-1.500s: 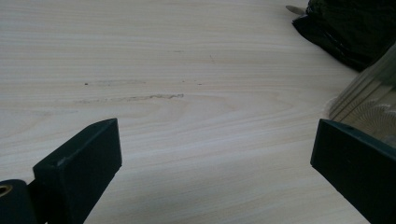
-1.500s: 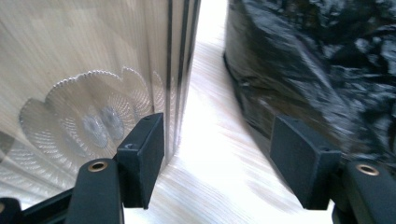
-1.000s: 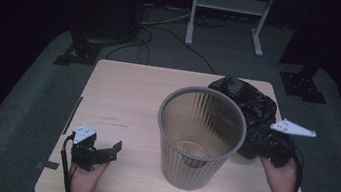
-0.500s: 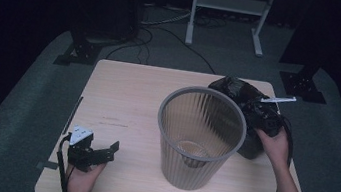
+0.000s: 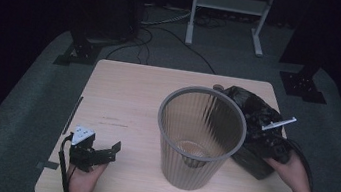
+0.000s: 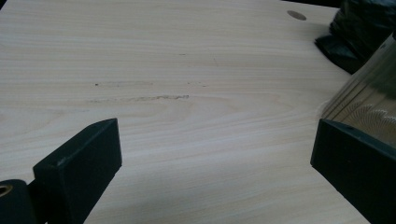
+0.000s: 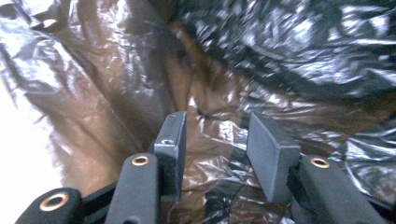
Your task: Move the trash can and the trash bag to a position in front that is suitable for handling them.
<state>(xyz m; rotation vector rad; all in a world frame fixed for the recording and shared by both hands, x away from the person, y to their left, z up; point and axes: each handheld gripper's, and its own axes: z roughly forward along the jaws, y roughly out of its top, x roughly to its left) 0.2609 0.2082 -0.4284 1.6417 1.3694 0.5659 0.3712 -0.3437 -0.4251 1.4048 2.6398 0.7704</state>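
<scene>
A ribbed waste basket [image 5: 199,140] is standing upright a little toward the tabletop's [image 5: 123,94] near right, and nothing is lining it yet; its rim is bare all the way round. The black plastic bag [image 5: 250,107] is lying crumpled between the basket and the right edge, touching the basket's far right side.

The right gripper [image 5: 267,132] is reaching into that heap from the near right corner. In the right gripper view its jaws are standing partly apart with glossy film [image 7: 224,126] bunched between them; the picture is blurred here, so whether the pads are actually pinching the plastic is hard to say, though they are probably just closing on a fold.

The left gripper [image 5: 100,153] is resting near the near left corner, jaws spread wide and holding nothing, aimed across bare wood toward the basket [image 6: 369,100].

If the aim is to line the basket, almost everything is remaining: lifting the bag, shaking it open, and fitting it over the rim.
</scene>
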